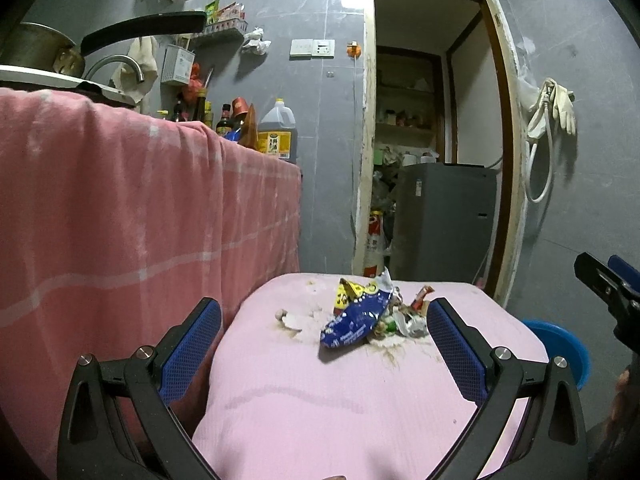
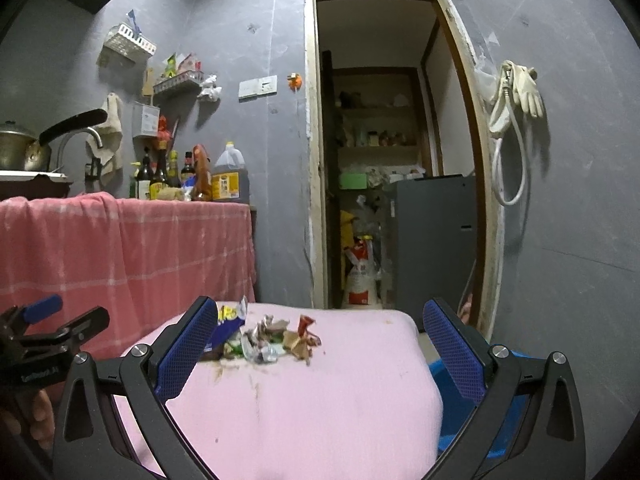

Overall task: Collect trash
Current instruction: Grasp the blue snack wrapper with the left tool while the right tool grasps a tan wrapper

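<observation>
I note both my left gripper [image 1: 324, 340] and right gripper [image 2: 316, 344] spread, holding nothing. Trash pile [image 1: 372, 312] sits on the pink-covered table [image 1: 360, 408], amid stains. Risk: loose scraps scattering or wet residue smearing if pinched carelessly.

A pale pink cloth [image 1: 360, 400] carries brown stains and a blue-and-yellow snack wrapper [image 1: 354, 320]. At left hangs a salmon-pink towel [image 1: 120, 220] with white checks. A blue basin [image 1: 560, 344] sits right; far walls are grey.
</observation>
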`<state>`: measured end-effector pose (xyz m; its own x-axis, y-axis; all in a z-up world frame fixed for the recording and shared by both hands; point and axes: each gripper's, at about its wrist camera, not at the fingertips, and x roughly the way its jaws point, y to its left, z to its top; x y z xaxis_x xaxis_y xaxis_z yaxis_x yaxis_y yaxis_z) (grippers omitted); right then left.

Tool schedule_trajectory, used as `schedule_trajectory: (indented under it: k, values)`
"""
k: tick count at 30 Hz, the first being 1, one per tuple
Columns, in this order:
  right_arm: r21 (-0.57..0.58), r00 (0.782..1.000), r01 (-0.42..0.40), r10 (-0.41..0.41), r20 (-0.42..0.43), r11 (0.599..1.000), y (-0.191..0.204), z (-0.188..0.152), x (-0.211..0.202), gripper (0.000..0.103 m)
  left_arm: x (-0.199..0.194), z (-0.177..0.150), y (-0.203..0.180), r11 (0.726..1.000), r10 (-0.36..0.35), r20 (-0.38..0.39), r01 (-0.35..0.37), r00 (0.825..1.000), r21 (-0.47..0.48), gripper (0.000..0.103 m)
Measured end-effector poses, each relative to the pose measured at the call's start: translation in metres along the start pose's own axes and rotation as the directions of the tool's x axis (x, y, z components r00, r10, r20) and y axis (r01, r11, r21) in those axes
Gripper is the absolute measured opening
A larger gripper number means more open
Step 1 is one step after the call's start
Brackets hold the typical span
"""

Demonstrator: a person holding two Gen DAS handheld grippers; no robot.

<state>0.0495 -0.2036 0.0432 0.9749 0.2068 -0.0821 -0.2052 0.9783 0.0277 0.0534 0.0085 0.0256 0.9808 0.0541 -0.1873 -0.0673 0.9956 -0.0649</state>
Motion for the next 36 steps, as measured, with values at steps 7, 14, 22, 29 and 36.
schedule_trajectory:
  k: [7, 14, 22, 29, 36]
  values:
    - [-0.004, 1.000, 0.004, -0.004, -0.013, 1.000, -0.006, 0.008, 0.033, 0.103, 0.030, 0.007, 0.001, 0.999, -0.008, -0.014, 0.009, 1.000, 0.033, 0.101]
    - [0.005, 0.998, -0.031, 0.031, -0.056, 1.000, -0.015, 0.015, 0.074, 0.103, 0.069, 0.014, 0.011, 1.000, -0.008, -0.064, 0.009, 0.998, 0.027, 0.101]
    - [0.086, 0.974, -0.095, 0.111, -0.200, 0.992, -0.029, 0.010, 0.135, 0.103, 0.115, 0.024, 0.021, 0.998, -0.065, -0.144, 0.064, 0.987, -0.013, 0.101]
    - [0.110, 0.933, -0.113, 0.143, -0.330, 0.988, -0.035, -0.013, 0.169, 0.103, 0.145, 0.017, 0.020, 0.999, -0.036, -0.227, 0.041, 0.973, 0.015, 0.101]
    - [0.167, 0.881, -0.140, 0.200, -0.430, 0.976, -0.043, -0.036, 0.190, 0.098, 0.171, -0.001, 0.016, 0.997, -0.067, -0.337, 0.080, 0.939, 0.024, 0.101]
